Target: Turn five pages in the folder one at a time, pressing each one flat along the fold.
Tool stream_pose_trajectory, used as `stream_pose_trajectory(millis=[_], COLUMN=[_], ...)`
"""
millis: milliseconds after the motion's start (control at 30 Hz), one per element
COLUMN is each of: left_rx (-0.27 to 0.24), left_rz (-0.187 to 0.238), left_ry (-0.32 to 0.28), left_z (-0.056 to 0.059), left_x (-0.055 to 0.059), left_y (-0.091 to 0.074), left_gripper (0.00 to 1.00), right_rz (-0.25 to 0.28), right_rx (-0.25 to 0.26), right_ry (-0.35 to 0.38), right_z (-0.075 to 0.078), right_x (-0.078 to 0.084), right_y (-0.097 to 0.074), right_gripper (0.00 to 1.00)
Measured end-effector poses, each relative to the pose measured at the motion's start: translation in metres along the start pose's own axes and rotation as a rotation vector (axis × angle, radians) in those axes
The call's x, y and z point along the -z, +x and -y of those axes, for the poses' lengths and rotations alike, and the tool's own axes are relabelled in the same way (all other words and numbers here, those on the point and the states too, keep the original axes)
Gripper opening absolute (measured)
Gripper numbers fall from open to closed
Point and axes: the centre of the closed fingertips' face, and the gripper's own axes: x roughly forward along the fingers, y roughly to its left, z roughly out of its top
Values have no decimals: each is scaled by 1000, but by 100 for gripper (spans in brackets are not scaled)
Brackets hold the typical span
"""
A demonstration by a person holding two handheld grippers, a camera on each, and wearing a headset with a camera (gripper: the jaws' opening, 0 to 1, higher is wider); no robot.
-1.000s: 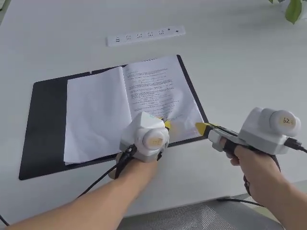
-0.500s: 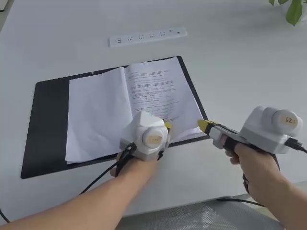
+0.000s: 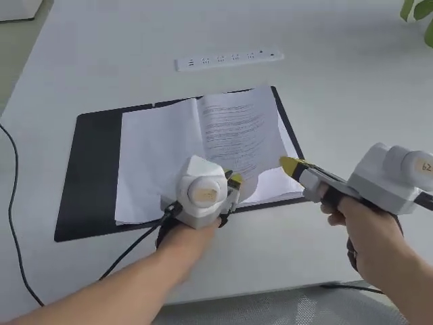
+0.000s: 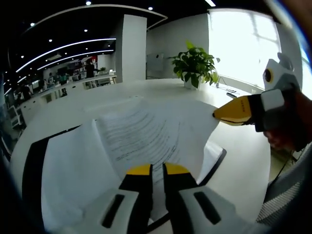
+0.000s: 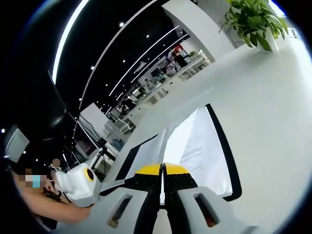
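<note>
The black folder [image 3: 95, 176] lies open on the white table, with a blank sheet [image 3: 159, 156] on its left side. The printed top page [image 3: 243, 135] on the right is lifted and curls upward, showing another sheet [image 3: 284, 186] under it. My right gripper [image 3: 289, 164] is shut on that page's outer edge; the left gripper view shows its yellow tip at the raised corner [image 4: 214, 114]. My left gripper [image 3: 233, 183] is shut, its tips [image 4: 152, 170] low over the printed page near the folder's front edge. My right gripper's jaws [image 5: 163, 169] stand together in its own view.
A white power strip [image 3: 226, 61] lies behind the folder. A black cable [image 3: 13, 203] runs along the table's left side. A potted plant [image 4: 195, 66] stands at the far right corner. Bare table surrounds the folder.
The printed page's right edge has risen off the stack with my right gripper, which has moved up and slightly left. My left gripper stays near the folder's front edge. The head camera shifted.
</note>
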Motion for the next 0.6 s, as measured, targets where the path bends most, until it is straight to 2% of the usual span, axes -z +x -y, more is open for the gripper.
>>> stream_pose_trajectory(millis=[267,600], left_rx=[-18,-46], left_rz=[41,75], left_ry=[-3,-24], left_z=[-21,-49], left_x=[-11,-26], left_y=[-28,-65], left_gripper=[9,11], right_rz=[29,24], right_rx=[-64,-120], right_ry=[-20,-46], right_z=[-30,-69], right_x=[-4,5], right_y=[5,14], right_gripper=[0,0])
